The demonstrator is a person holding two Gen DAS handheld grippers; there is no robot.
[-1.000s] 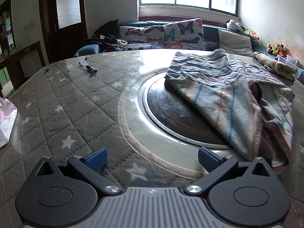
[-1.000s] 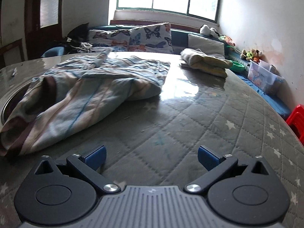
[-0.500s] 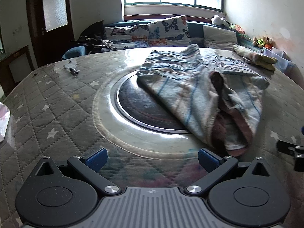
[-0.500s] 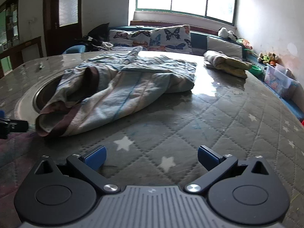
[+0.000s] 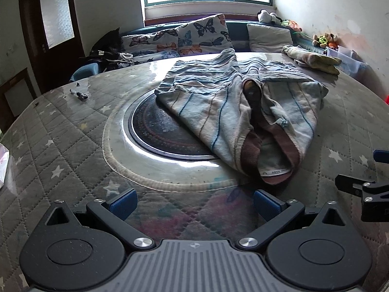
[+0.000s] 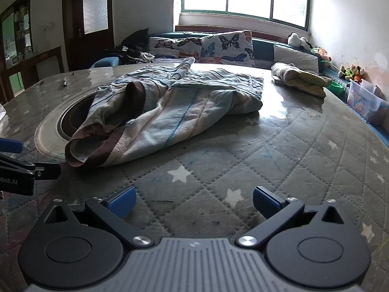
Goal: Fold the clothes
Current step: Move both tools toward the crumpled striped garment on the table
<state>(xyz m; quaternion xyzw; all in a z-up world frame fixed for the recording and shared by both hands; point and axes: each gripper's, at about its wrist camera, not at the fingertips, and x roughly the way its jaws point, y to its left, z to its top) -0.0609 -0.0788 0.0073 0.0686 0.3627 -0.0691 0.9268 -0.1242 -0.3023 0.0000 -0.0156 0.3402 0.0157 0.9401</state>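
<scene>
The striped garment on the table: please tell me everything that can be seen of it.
The pale blue striped garment with a dark brown hem looks like soft, worn knit cloth, with thin blue and tan lines. It lies crumpled and unfolded on the quilted star-patterned table cover, partly over the round dark inset plate. The brown band at its near end gapes open, showing a small white label. A ridge of cloth stands up at the far end. Neither gripper touches it.

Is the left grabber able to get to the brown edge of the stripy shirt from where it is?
Probably yes. The left gripper is open with its jaws apart, and only bare table cover lies between it and the shirt's brown hem, just ahead and a little to its right. Nothing blocks the way.
</scene>
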